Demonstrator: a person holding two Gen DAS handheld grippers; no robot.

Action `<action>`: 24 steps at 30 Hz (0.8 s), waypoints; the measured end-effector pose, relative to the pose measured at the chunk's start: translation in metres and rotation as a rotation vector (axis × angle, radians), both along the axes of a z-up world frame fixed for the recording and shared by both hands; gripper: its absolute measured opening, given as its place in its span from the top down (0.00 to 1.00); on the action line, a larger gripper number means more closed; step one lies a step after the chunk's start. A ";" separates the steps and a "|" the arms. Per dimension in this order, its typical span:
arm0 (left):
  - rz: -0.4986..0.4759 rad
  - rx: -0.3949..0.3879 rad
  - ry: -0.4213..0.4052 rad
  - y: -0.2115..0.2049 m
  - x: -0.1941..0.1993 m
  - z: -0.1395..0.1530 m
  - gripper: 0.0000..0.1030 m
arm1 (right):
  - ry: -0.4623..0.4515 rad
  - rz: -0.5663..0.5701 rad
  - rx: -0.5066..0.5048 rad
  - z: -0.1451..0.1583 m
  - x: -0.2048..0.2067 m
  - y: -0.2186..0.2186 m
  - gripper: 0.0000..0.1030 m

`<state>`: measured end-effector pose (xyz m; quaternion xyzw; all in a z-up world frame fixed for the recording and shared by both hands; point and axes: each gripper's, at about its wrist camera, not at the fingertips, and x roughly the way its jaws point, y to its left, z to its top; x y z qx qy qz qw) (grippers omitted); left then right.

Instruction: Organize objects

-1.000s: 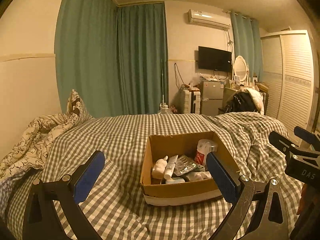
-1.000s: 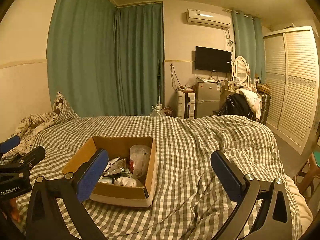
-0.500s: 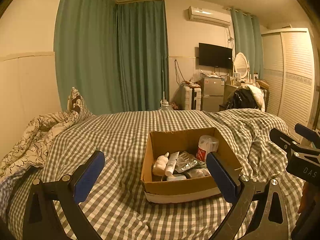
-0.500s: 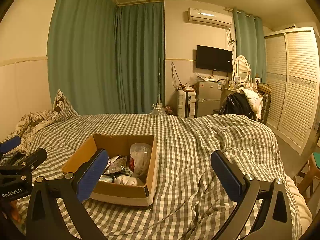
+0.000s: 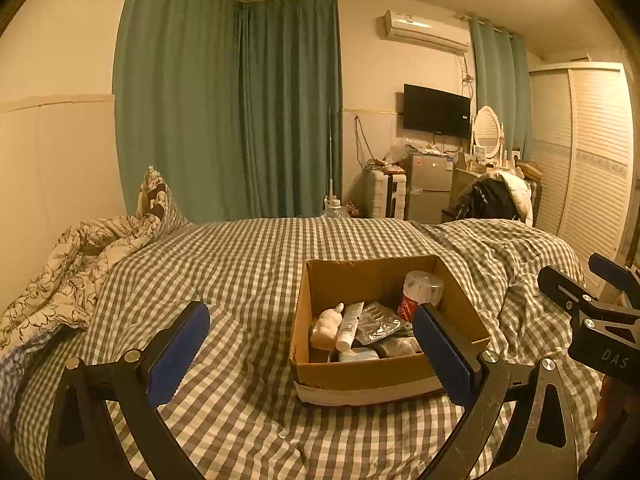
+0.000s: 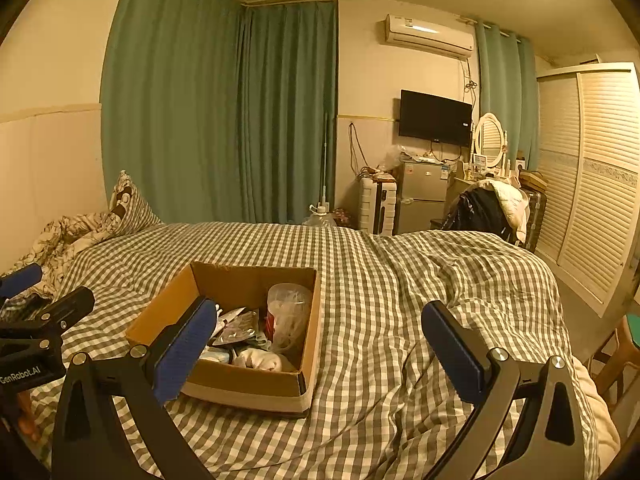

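An open cardboard box [image 5: 360, 374] [image 6: 224, 382] sits on the checked bed cover. It holds a small white bottle [image 5: 327, 322], a white tube [image 5: 350, 326], foil blister packs [image 5: 378, 322], a clear plastic cup with a red label [image 5: 420, 292] [image 6: 286, 316] and other small items. My left gripper [image 5: 310, 346] is open and empty, held above the bed in front of the box. My right gripper [image 6: 320, 344] is open and empty, to the right of the box. Each gripper shows at the edge of the other's view.
A crumpled floral quilt and a pillow [image 5: 80, 248] lie at the left of the bed. Green curtains [image 5: 240, 112] hang behind it. A small fridge [image 5: 428, 186], a suitcase, a chair with clothes [image 5: 496, 198] and a slatted wardrobe [image 5: 596, 168] stand at the right.
Both views have dropped slightly, so the box sits a little lower and closer. Both grippers stay open and empty.
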<state>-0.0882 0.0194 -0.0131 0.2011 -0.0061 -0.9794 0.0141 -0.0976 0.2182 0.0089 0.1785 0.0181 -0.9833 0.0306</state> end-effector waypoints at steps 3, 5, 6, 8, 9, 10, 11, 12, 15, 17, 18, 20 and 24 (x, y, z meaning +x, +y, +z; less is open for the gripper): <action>0.003 0.004 -0.006 -0.001 -0.001 0.000 0.00 | -0.002 0.001 0.002 0.000 -0.001 -0.001 0.00; 0.005 0.004 -0.007 -0.001 -0.001 0.000 0.00 | -0.004 0.002 0.005 0.001 -0.001 -0.002 0.00; 0.006 0.003 -0.007 -0.001 -0.001 0.000 0.00 | -0.004 0.003 0.006 0.001 -0.001 -0.003 0.00; 0.008 0.006 -0.012 -0.001 -0.002 -0.001 0.00 | -0.006 0.003 0.009 0.001 -0.001 -0.003 0.00; 0.008 0.007 -0.015 -0.002 -0.003 -0.001 0.00 | -0.006 0.004 0.010 0.002 -0.001 -0.004 0.00; 0.009 0.007 -0.018 -0.002 -0.003 -0.001 0.00 | -0.006 0.005 0.011 0.003 -0.001 -0.004 0.00; 0.010 0.007 -0.020 -0.002 -0.004 -0.002 0.00 | -0.007 0.004 0.011 0.003 -0.001 -0.004 0.00; 0.010 0.007 -0.022 -0.002 -0.004 -0.002 0.00 | -0.007 0.005 0.011 0.003 -0.001 -0.004 0.00; 0.013 0.008 -0.030 -0.003 -0.004 -0.002 0.00 | -0.008 0.003 0.011 0.003 -0.002 -0.004 0.00; 0.015 0.010 -0.030 -0.003 -0.003 -0.001 0.00 | -0.010 0.003 0.011 0.004 -0.001 -0.004 0.00; 0.015 0.012 -0.026 -0.004 -0.003 0.000 0.00 | -0.010 0.003 0.011 0.005 -0.001 -0.004 0.00; 0.018 0.016 -0.023 -0.004 -0.002 0.000 0.00 | -0.006 0.003 0.007 0.005 0.001 -0.003 0.00; 0.019 0.016 -0.026 -0.005 -0.002 -0.001 0.00 | -0.009 0.002 0.009 0.004 0.001 -0.003 0.00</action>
